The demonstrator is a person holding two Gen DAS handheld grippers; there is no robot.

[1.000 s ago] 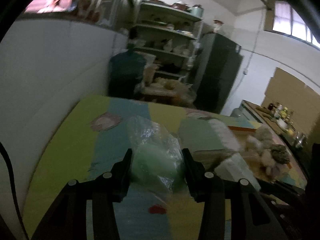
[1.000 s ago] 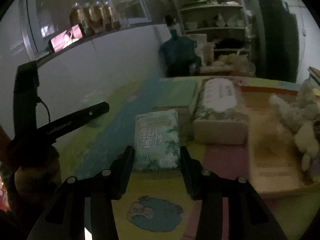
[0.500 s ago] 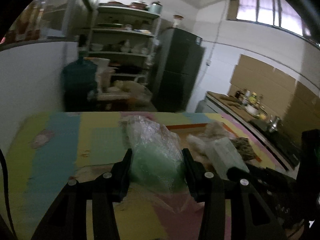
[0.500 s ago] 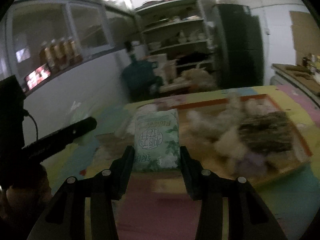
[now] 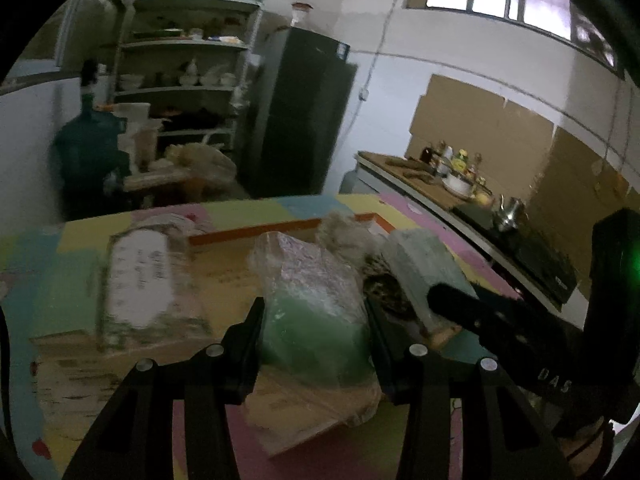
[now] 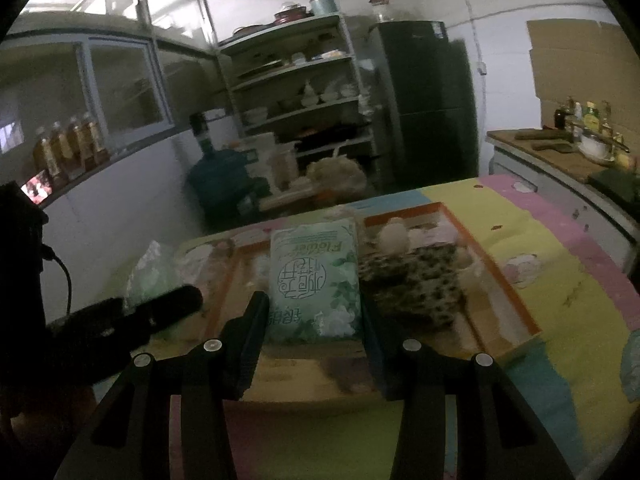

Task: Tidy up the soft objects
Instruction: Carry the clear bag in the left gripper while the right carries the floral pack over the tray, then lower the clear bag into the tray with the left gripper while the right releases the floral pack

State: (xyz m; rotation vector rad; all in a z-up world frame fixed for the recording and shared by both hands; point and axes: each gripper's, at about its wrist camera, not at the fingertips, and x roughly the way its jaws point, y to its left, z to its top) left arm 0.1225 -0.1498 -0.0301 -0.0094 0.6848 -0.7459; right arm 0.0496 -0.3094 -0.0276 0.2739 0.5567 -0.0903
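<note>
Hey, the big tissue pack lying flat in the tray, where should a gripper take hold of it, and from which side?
Probably across its narrow width, on the two long side faces, coming from above. The big tissue pack lies flat in the tray, long and boxy, its broad printed face up. The view is blurred, so its edges are uncertain.

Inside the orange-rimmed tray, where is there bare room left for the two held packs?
Free: the tray floor's near strip, just ahead of the tissue pack, and beside the left tissue box. Crowded: the right half, under the leopard-print plush.
</note>
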